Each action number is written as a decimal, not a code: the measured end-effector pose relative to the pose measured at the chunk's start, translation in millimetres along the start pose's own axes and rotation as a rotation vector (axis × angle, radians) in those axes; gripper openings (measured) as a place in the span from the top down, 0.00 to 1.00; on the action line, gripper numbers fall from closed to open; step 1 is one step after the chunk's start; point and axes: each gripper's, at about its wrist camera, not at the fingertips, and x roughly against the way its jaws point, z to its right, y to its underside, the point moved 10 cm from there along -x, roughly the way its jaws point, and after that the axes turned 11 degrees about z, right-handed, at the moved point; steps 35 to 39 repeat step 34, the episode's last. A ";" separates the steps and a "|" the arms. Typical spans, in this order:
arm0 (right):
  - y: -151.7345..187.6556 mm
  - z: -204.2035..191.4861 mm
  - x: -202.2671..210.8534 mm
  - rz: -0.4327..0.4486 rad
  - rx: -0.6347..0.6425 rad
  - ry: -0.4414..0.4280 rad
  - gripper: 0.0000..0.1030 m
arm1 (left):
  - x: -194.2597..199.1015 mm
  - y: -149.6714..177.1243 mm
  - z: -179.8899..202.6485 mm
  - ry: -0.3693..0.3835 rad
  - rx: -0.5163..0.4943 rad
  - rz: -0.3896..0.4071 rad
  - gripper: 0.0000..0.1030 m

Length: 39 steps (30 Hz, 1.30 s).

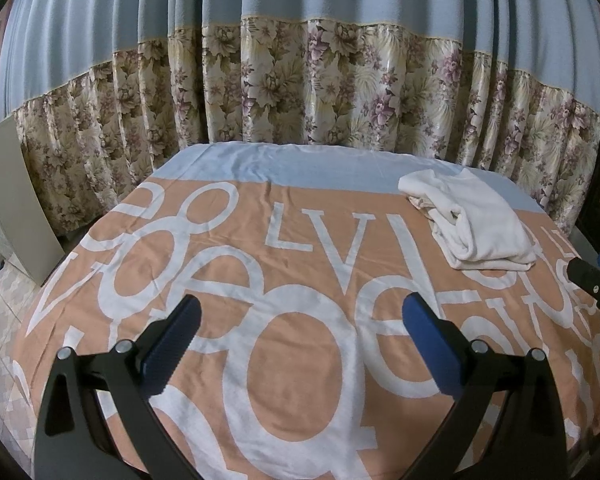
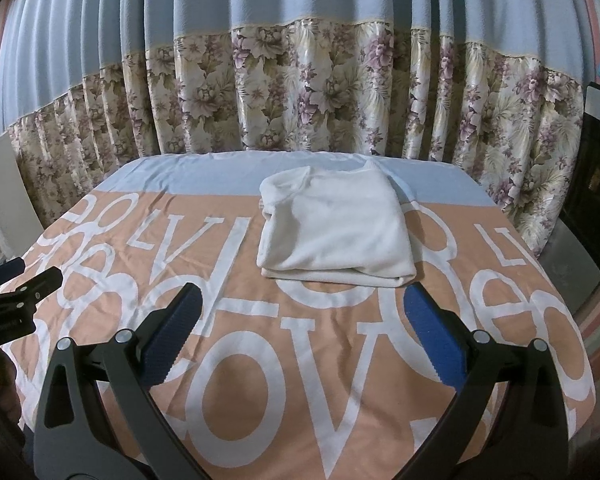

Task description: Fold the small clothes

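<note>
A white garment (image 2: 336, 228) lies folded in a compact rectangle on the peach and white lettered sheet (image 2: 284, 360), toward the far right of the table. It also shows in the left wrist view (image 1: 472, 220), at the right. My right gripper (image 2: 300, 304) is open and empty, just short of the garment's near edge. My left gripper (image 1: 300, 308) is open and empty over bare sheet (image 1: 296, 364), left of the garment. The right gripper's fingers (image 1: 592, 280) show at the right edge of the left wrist view, and the left gripper's fingers (image 2: 24, 288) at the left edge of the right wrist view.
A blue and floral curtain (image 1: 300, 92) hangs close behind the table. A pale board (image 1: 16, 200) leans at the left by the tiled floor. A dark appliance (image 2: 596, 176) stands at the right.
</note>
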 end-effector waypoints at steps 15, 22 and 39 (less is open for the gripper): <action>-1.0 1.3 -0.4 0.000 0.004 0.000 0.03 | 1.7 -4.5 -0.5 -0.015 -0.015 0.018 0.02; -1.7 1.0 1.0 0.001 0.005 0.002 0.03 | 5.5 -11.9 -1.8 -0.022 -0.028 0.052 0.02; -1.9 0.9 1.1 0.002 0.005 0.002 0.03 | 1.8 -8.7 -6.0 -0.015 0.018 0.031 0.02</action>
